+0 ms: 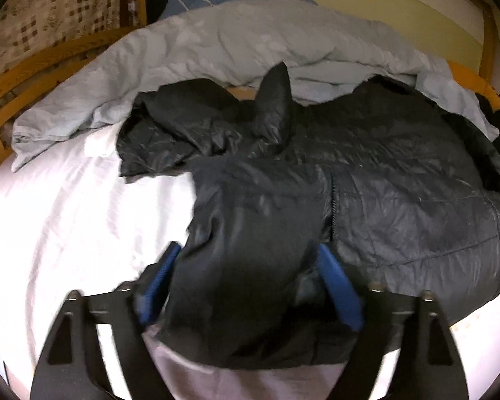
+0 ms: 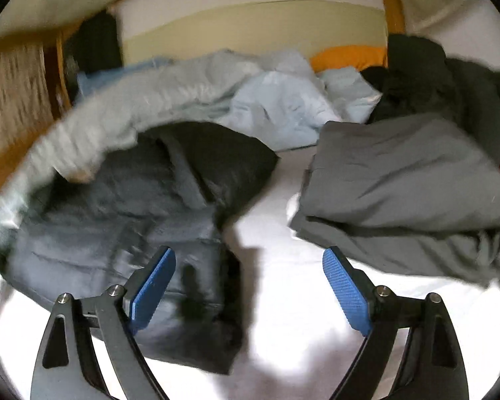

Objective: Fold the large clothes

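A fold of the dark puffer jacket (image 1: 350, 180) lies between the left gripper's (image 1: 246, 286) wide-spread jaws, near the bed's (image 1: 66, 206) front edge; the right gripper (image 2: 250, 286) gapes empty over the white sheet.

A fold of the dark jacket (image 1: 250, 266) hides the inner faces of the left gripper (image 1: 246, 260). In the right wrist view, the pale blue duvet (image 2: 116, 116) at ten o'clock is smeared by motion blur.
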